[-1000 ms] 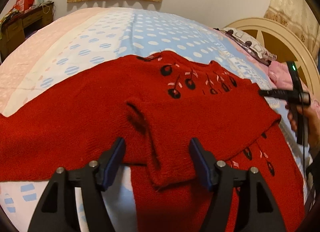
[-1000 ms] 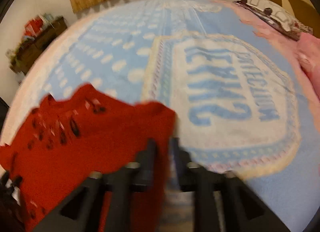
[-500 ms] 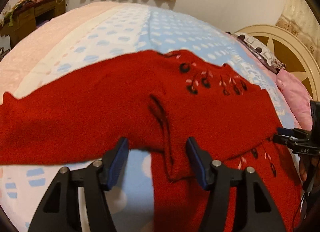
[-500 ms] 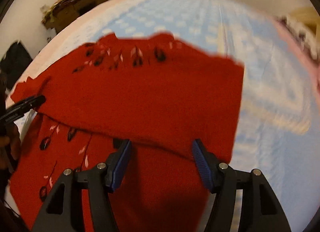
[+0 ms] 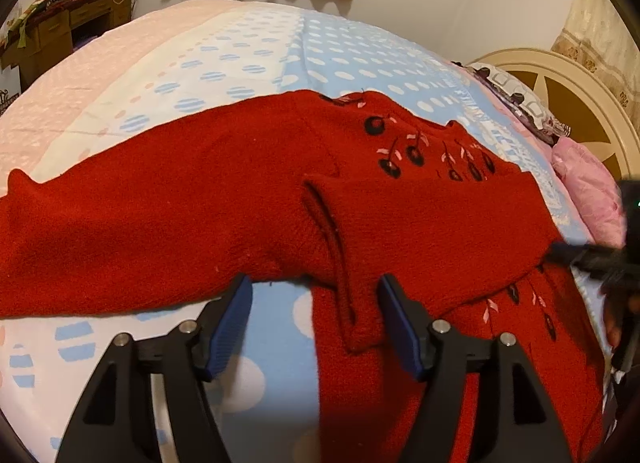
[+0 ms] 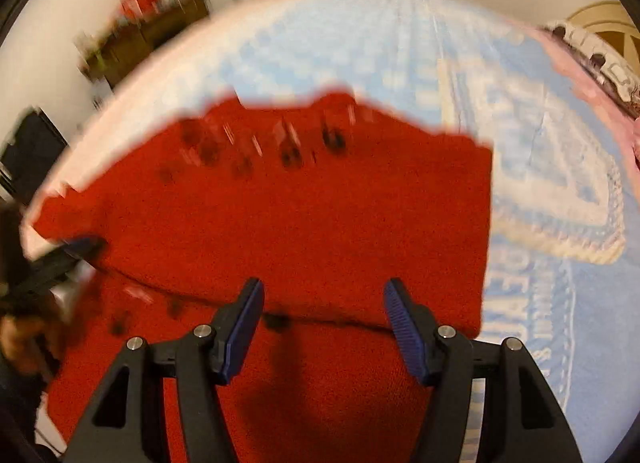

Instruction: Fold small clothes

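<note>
A red knit sweater (image 5: 248, 199) with black cherry embroidery lies on the bed. Its right sleeve is folded across the chest, the cuff (image 5: 360, 323) pointing toward me. Its left sleeve stretches out flat to the left (image 5: 80, 231). My left gripper (image 5: 316, 317) is open and empty, its jaws either side of the folded cuff, just above it. My right gripper (image 6: 324, 323) is open and empty over the folded sleeve's lower edge on the sweater (image 6: 304, 223); that view is blurred. The right gripper also shows at the right edge of the left wrist view (image 5: 592, 255).
The bed has a blue, white and pink dotted cover (image 5: 240, 63). A cream headboard (image 5: 560, 79) and pink pillow (image 5: 592, 187) are at the right. A wooden desk (image 5: 60, 27) with clutter stands at the back left. Blue bedding with lettering (image 6: 560, 183) lies right of the sweater.
The right gripper let go of the sleeve after laying it across the chest, and now stands open over it. The left gripper drew back slightly and stays open.
</note>
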Demonstrator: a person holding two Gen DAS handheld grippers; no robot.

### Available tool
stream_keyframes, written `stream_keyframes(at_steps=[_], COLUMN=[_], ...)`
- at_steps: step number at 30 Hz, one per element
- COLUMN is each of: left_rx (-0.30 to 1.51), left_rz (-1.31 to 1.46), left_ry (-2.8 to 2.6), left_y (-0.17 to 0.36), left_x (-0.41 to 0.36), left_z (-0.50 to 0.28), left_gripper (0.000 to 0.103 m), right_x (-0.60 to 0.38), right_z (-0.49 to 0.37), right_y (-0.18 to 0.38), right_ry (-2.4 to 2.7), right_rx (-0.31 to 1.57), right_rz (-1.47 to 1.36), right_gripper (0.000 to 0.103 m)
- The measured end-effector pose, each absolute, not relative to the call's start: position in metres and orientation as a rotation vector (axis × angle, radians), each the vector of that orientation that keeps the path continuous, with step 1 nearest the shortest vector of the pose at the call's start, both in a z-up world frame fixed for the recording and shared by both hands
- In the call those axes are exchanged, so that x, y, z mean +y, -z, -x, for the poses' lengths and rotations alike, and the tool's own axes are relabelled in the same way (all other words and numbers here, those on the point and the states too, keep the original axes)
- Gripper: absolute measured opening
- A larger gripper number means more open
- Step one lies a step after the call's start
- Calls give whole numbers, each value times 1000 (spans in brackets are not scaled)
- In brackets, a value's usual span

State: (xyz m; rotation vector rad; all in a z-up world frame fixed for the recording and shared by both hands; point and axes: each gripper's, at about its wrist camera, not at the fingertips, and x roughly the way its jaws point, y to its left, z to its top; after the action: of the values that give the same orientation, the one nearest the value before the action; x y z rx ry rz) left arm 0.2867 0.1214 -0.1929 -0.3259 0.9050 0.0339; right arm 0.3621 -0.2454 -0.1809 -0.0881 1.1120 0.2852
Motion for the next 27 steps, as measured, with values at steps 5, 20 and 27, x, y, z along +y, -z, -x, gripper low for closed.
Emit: stream_keyframes(at_steps=[5, 20, 27], left_rx=[839, 731, 746], left_rz=[387, 378, 375], left_ry=[-49, -313, -554], left_y=[184, 154, 164], left_x=[135, 213, 304], left_z=[-273, -209, -155], left_gripper=[81, 87, 87], right_x=[-237, -80, -65], right_z=[-331, -351, -337], right_y=[170, 159, 186], right_ry=[-274, -452, -498], right_rx=[1048, 957, 961], right_rz=[171, 365, 321], right_gripper=[64, 64, 64])
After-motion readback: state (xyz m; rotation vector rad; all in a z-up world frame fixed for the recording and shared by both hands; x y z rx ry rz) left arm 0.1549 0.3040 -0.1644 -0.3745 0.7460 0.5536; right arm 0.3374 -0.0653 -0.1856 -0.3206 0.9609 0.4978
